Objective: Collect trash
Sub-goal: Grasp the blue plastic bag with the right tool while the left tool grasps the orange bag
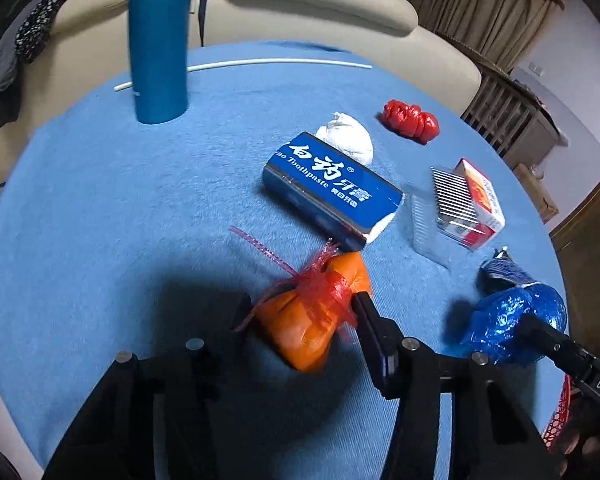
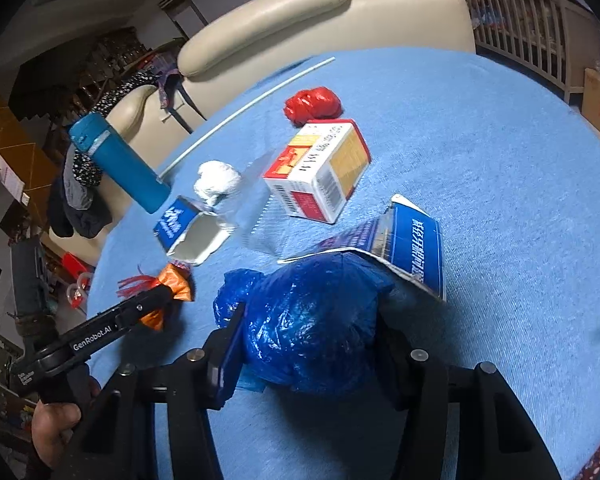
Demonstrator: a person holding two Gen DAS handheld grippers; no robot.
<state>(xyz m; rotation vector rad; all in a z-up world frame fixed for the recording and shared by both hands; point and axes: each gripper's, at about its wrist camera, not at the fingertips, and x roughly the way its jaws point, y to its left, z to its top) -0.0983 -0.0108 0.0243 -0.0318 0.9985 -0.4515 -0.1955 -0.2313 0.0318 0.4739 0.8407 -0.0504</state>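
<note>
Blue cloth covers the round bench (image 1: 120, 200) we work at, with a cream leather sofa (image 1: 300, 4) behind it and a slatted wooden rail (image 2: 540, 12) beyond that.

We count one orange bundle (image 1: 304, 320) tied in red mesh, one crumpled blue plastic bag (image 2: 312, 332), one red plastic wad (image 1: 410, 120), one white paper wad (image 1: 346, 136), one blue toothpaste box (image 1: 332, 188), one red, white and yellow carton (image 2: 324, 168), one flattened blue carton (image 2: 412, 244), one clear plastic tray (image 1: 428, 220), one thin white rod (image 1: 260, 63) and one upright teal bottle (image 1: 158, 40).

We read "Toothpaste" beside white Chinese characters on the toothpaste box. In the right wrist view, "GenRobot.AI" runs along the arm of the left tongs (image 1: 300, 310); in the left wrist view, "DAS" shows on the right tongs (image 2: 312, 336).

Taking the toothpaste box as our landmark, the orange bundle lies just in front of its near end, clamped between the left tongs. The blue plastic bag sits to the right of that bundle, gripped by our right tongs, with the flattened blue carton touching its far side. Both wads lie behind the toothpaste box, and the teal bottle stands far left of it.
</note>
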